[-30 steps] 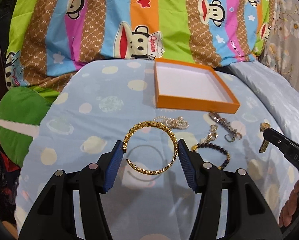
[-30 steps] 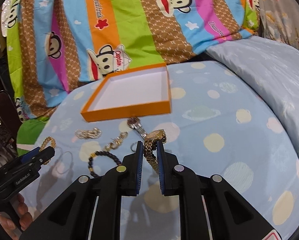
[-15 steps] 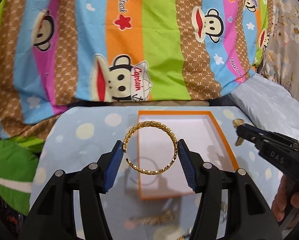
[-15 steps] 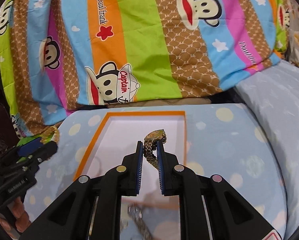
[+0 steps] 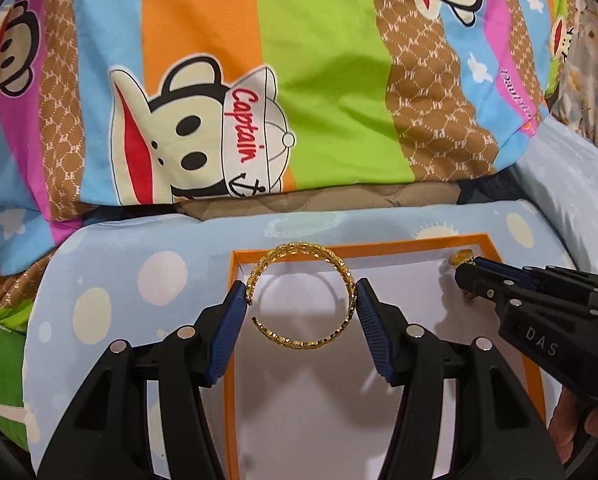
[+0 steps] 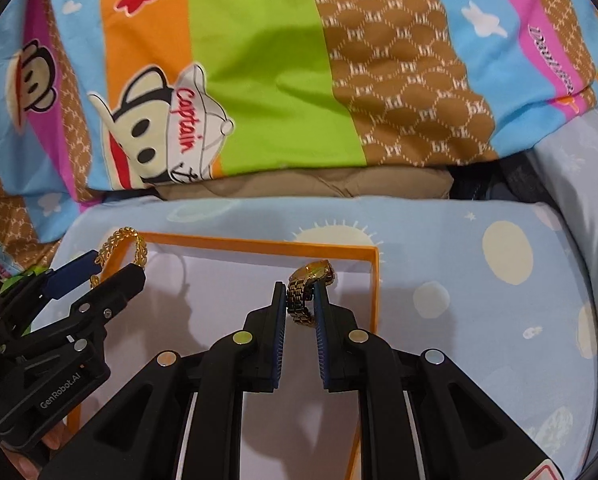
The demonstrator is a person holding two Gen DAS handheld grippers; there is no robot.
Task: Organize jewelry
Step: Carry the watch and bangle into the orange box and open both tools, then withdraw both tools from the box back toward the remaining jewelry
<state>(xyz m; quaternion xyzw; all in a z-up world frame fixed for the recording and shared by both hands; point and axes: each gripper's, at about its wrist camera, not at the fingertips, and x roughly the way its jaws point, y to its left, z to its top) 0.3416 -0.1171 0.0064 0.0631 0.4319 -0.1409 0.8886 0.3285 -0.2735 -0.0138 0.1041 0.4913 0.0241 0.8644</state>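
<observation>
My left gripper (image 5: 301, 294) is shut on a gold open bangle (image 5: 299, 344), which spans the gap between its blue pads and hangs over the white floor of the orange box (image 5: 229, 360). The right gripper (image 6: 300, 291) is shut on a gold watch (image 6: 313, 272) by its link band, also above the box (image 6: 373, 280), near its far right corner. In the left wrist view the right gripper (image 5: 465, 276) enters from the right with the watch (image 5: 461, 258) at its tip. The right wrist view has the left gripper (image 6: 117, 262) and the bangle (image 6: 125, 238) at the box's far left corner.
The box lies on a pale blue cushion (image 5: 139, 264) with cream dots. Behind it a striped cartoon-monkey blanket (image 5: 299, 80) rises like a wall. A grey-blue pillow (image 6: 591, 184) sits at the right. A person's fingers (image 5: 579, 432) hold the right gripper.
Both grippers have carried their pieces away from the loose jewelry on the cushion and forward over the orange box. The other bracelets have dropped out of view.
</observation>
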